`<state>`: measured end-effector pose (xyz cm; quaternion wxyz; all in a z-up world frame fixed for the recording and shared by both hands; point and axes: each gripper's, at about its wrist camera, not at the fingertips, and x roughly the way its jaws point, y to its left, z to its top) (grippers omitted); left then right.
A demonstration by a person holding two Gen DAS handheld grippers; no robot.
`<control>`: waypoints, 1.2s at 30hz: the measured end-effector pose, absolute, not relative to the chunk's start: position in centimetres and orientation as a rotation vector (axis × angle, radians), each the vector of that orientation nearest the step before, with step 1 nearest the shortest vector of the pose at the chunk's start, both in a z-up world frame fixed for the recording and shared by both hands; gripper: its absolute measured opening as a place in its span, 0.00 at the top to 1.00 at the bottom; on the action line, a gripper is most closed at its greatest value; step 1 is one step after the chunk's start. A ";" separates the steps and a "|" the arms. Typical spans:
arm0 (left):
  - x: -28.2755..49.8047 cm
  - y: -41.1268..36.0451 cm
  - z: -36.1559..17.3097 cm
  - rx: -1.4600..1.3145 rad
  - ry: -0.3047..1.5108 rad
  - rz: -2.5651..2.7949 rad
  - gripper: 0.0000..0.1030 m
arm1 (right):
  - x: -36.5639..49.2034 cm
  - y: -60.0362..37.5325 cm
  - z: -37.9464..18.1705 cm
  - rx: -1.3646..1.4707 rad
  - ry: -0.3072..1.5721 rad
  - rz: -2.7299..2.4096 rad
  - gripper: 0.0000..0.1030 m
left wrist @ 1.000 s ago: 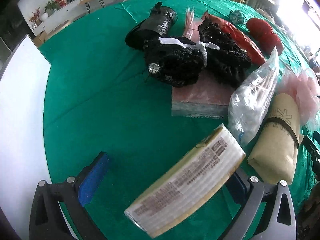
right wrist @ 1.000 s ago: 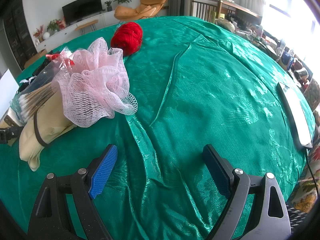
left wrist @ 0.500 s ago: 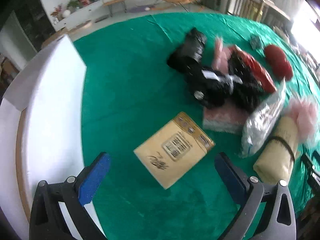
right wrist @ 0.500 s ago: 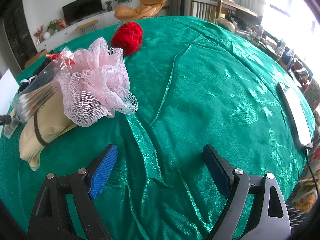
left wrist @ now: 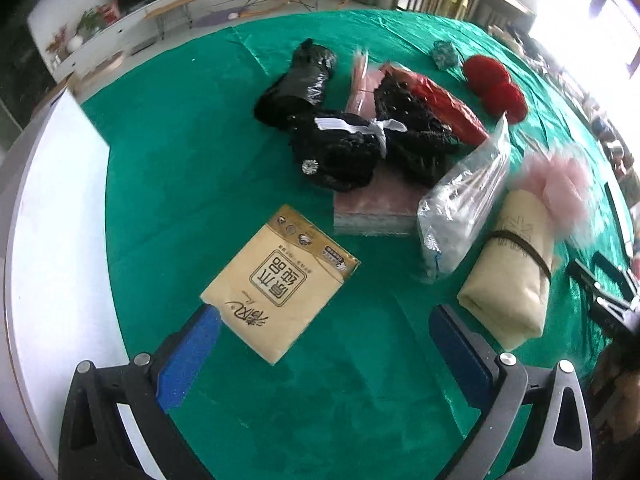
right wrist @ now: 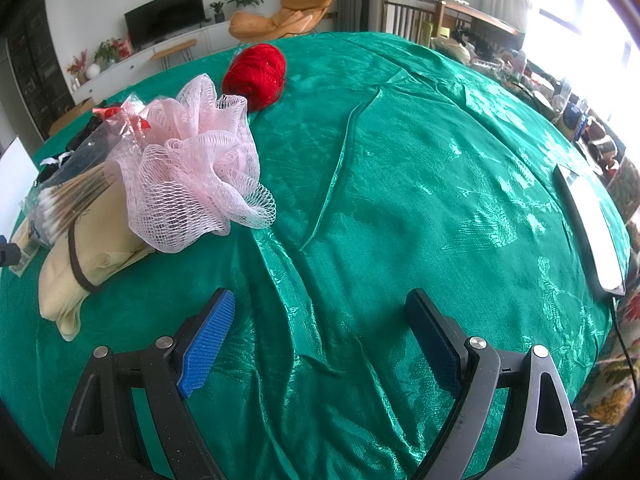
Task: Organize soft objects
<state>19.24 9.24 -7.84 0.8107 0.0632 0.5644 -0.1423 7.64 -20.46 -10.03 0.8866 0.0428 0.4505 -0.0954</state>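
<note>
— One second earlier the left claw had the tissue pack pinched between its pads; by this moment the pack lay flat on the green worktop, label up, and the jaws stood wide with nothing in them.

— Where was the pack, reckoned from that claw?

— Just ahead of it, its near corner touching or all but touching the left pad, well clear of the right one. Left of the claw ran a white board. Farther ahead sat the main heap: a black bag roll, black knitwear on a pink pad, a red packet and red yarn. Ahead and to the right lay a clear bag of cotton swabs, a beige roll and a pink mesh sponge.

— And the right claw?

— Unchanged across that second: jaws wide, empty, low over bare cloth. The sponge and the beige roll were ahead to its left, the yarn far ahead, a flat tablet-like slab off to its right.

— What did the release mean for the job?

— I judged the pack placed, set apart from the heap on the board side. The rest looked unsorted, so either claw was free for the next piece.
</note>
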 end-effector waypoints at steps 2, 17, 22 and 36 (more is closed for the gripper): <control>19.3 9.6 -7.9 0.141 1.211 -0.296 0.00 | 7.6 -20.5 -10.0 0.089 0.937 -0.198 0.13; 20.3 7.8 -9.2 0.288 1.155 -0.229 0.00 | 7.6 -20.4 -10.1 0.088 0.936 -0.198 0.13; 21.3 8.1 -8.2 0.227 1.155 -0.278 0.00 | 7.6 -20.3 -10.1 0.088 0.935 -0.197 0.13; 21.5 7.3 -11.0 0.220 1.210 -0.287 0.01 | 7.6 -20.4 -10.2 0.086 0.934 -0.198 0.13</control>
